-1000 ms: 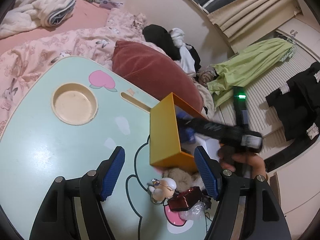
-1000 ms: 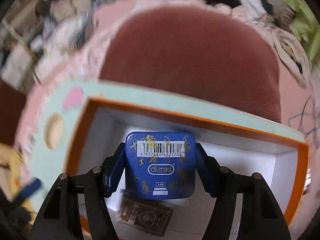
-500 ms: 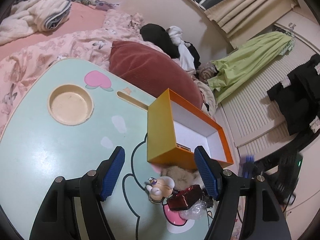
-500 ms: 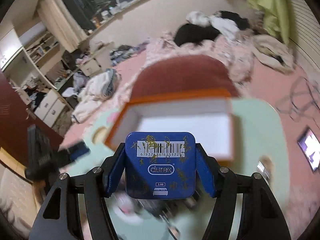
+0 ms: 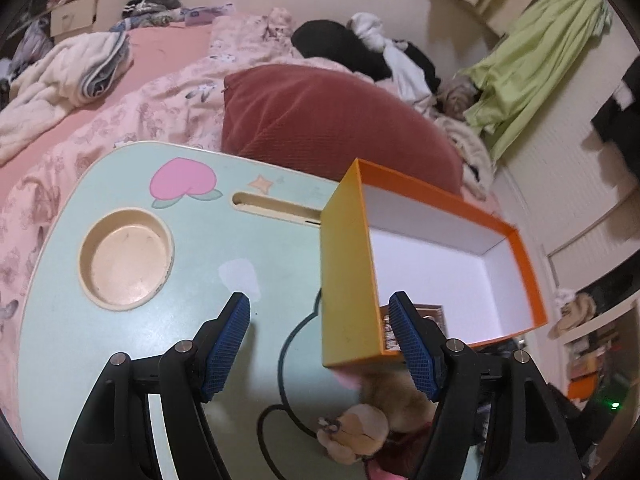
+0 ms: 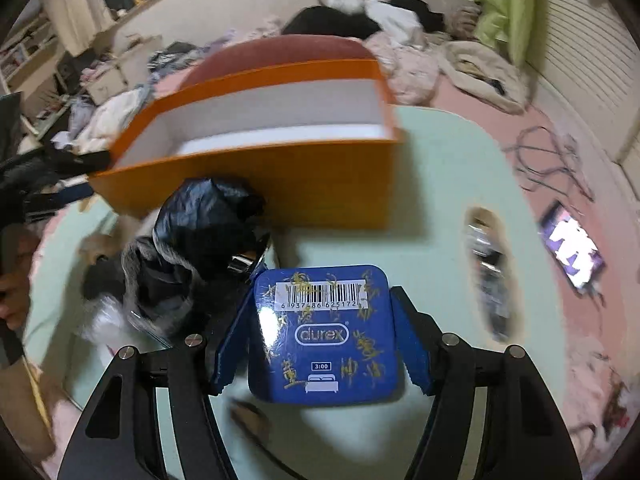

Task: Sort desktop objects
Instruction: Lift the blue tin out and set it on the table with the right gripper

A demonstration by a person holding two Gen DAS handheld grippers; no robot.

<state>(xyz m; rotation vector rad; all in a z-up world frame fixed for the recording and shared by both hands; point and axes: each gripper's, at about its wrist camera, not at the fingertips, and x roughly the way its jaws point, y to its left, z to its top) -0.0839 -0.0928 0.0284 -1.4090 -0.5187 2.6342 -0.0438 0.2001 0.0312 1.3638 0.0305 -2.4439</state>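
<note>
The small blue square tin with a barcode sticker (image 6: 322, 334) sits clamped between the blue pads of the right gripper (image 6: 322, 344), up above the pale green desk (image 6: 436, 184). Just behind it lies a crumpled black bag (image 6: 204, 220), touching the open orange cardboard box with white inside (image 6: 256, 128). The left gripper (image 5: 320, 344) hangs with its pads wide apart and holds nothing, close to the box's yellow side. A dark red cushion (image 5: 320, 116) rests behind the desk.

Hand-held gripper (image 6: 322, 332) clamping blue tin (image 6: 323, 334), orange box (image 6: 256, 176)
</note>
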